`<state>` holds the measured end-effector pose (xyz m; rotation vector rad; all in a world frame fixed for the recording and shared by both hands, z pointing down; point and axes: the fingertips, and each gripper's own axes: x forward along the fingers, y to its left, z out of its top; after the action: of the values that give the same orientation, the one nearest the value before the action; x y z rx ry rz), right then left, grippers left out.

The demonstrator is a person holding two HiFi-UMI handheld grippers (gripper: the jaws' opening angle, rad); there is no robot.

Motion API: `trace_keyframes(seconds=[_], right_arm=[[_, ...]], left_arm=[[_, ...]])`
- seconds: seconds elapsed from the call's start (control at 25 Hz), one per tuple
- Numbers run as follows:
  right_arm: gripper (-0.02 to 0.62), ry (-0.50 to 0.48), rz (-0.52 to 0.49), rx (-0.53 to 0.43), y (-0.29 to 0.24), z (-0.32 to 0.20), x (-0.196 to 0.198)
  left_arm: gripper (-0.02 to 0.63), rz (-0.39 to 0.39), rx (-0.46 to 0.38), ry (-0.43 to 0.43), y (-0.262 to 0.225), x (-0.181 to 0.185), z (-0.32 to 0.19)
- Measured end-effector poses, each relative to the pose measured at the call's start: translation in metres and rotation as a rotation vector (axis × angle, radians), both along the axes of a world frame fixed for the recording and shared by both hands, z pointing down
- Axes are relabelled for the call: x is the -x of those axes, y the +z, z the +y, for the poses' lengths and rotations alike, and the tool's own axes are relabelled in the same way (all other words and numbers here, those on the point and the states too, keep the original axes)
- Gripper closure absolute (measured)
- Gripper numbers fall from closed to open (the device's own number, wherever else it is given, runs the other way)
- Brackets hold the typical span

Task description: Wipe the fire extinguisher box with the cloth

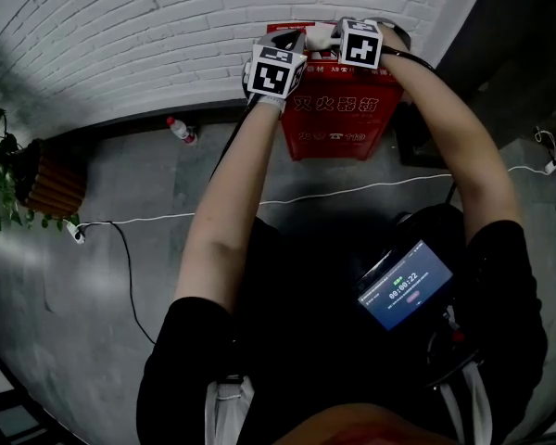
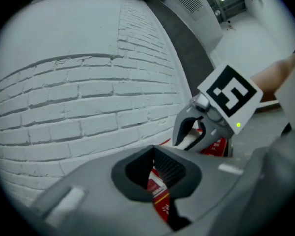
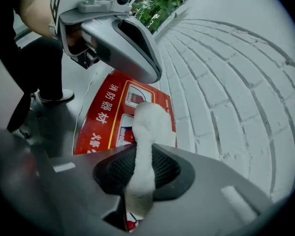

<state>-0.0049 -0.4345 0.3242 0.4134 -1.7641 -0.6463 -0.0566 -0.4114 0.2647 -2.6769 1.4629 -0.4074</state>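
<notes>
Red fire extinguisher box (image 1: 338, 119): it is found at top centre of the head view, on the floor (image 1: 120, 184), backed against the white brick wall (image 1: 120, 35). It is judged stiff and heavy, so no shift is expected under a wipe. The printed faces look smooth, so the cloth should slide easily.

Cloth (image 3: 148, 127): white, soft and limp. It is clamped in the right tongs (image 3: 142, 173) at centre of the right gripper view. Its free end is held over the box top beside the wall; contact cannot be confirmed. The hold is judged adequate, though a thin fold could be dragged out by hard rubbing.

Left tongs (image 2: 156, 176): the jaws are drawn together, or very nearly, with nothing gripped. Only a sliver of red box is seen past them. They are held just beside the right tongs.

Surroundings: a bottle (image 1: 180, 131) is noted left of the box, a white cable (image 1: 306, 196) below it and a plant (image 1: 0, 179) at the left edge. None is judged an obstruction. The back face is blocked by the wall.
</notes>
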Motion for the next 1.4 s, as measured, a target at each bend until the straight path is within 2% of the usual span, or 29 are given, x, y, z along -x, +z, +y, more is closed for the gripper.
trace_keyframes(seconds=[0.44, 0.96, 1.12, 1.4], right_arm=[[0.514, -0.045, 0.023, 0.047, 0.005, 0.075, 0.006], [0.514, -0.142, 0.111, 0.072, 0.023, 0.139, 0.02], [0.513, -0.125, 0.034, 0.003, 0.0, 0.13, 0.031], [0.512, -0.067, -0.077, -0.167, -0.08, 0.065, 0.056]], left_arm=[[0.607, 0.001, -0.016, 0.008, -0.011, 0.007, 0.035], [0.607, -0.016, -0.031, -0.029, -0.019, 0.039, 0.053], [0.606, -0.027, -0.036, -0.042, -0.02, 0.049, 0.052], [0.607, -0.022, -0.065, -0.075, -0.027, 0.069, 0.04]])
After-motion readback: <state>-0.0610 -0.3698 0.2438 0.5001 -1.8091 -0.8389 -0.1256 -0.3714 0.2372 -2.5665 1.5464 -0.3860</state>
